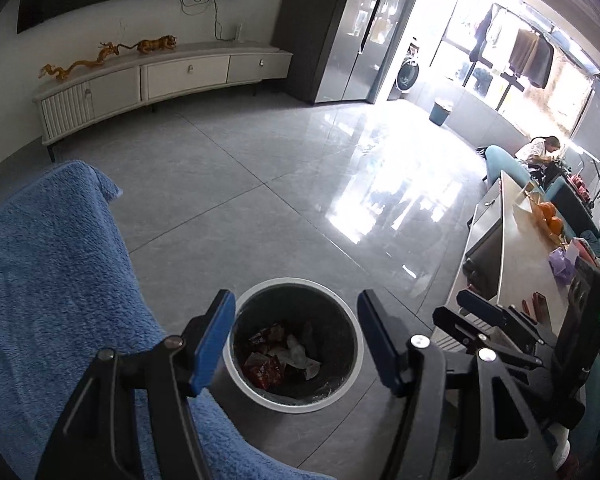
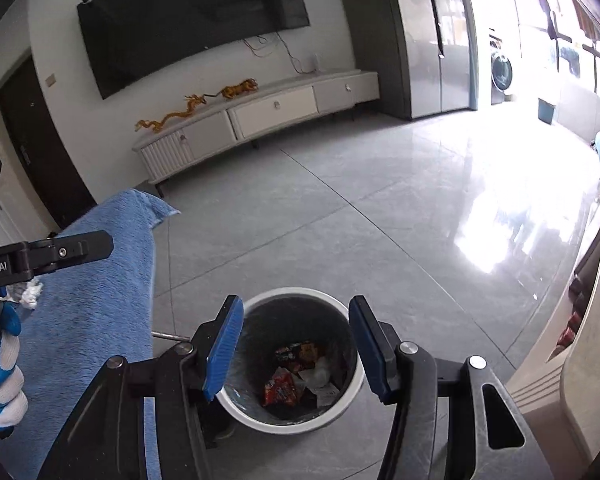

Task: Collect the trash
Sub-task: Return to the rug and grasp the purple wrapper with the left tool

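A round trash bin with a white rim [image 1: 296,406] [image 2: 292,426] stands on the grey tile floor. Inside it lie red snack wrappers [image 1: 264,372] [image 2: 280,388] and crumpled white paper [image 1: 300,356] [image 2: 320,376]. My left gripper [image 1: 296,304] hangs above the bin, open, with nothing between its blue pads. My right gripper [image 2: 296,306] [image 1: 460,308] is beside it, also above the bin, open and empty. A white crumpled tissue [image 2: 30,294] lies on the blue blanket [image 1: 52,280] [image 2: 88,320] to the left. A gloved hand [image 2: 0,380] holds the left gripper.
To the right is a long low table [image 1: 528,248] with oranges [image 1: 548,216] and a purple bag [image 1: 562,264]. A white TV cabinet [image 1: 160,80] lines the far wall. A person [image 1: 540,148] sits far right. A small blue bin [image 1: 440,112] stands by the window.
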### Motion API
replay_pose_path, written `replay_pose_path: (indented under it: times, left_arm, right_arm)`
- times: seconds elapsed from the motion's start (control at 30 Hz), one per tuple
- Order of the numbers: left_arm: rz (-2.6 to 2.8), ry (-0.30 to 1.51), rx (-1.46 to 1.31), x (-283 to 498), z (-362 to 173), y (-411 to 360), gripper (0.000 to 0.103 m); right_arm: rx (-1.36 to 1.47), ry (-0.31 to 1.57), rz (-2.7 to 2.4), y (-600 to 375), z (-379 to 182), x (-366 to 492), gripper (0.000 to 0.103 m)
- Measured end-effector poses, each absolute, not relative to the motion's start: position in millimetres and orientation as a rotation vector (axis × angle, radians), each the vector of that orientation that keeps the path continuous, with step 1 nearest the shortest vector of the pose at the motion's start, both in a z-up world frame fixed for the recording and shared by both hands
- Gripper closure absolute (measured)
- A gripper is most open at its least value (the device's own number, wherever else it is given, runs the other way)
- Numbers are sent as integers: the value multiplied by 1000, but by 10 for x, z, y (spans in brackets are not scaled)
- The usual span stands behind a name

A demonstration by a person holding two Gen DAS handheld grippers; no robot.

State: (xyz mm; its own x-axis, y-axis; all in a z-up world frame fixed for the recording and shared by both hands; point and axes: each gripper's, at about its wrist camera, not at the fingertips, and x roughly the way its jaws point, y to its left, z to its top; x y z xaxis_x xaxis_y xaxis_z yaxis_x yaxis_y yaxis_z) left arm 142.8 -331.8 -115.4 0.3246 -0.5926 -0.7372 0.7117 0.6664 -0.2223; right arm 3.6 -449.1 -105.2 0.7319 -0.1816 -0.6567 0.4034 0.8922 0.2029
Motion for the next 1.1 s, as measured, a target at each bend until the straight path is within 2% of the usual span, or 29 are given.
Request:
replay_pose_path:
  times: [0.27,0.6,0.87,1.1]
  left_arm:
    - [-817,786,117,1255,-691,-2501,41]
    - [-649,689,64,1319,-515,-772,41]
    - [-390,710,41,1809,-702,704,41]
    - [-232,755,4,2595,-790,1504,40]
  right_arm:
    - [240,590,-199,-3830,-459,108,51]
    - [142,555,17,-2860,-12,572,51]
    - [81,624,181,-2158,-157,1248,51]
    - [36,719,337,-1501,-543,1845,51]
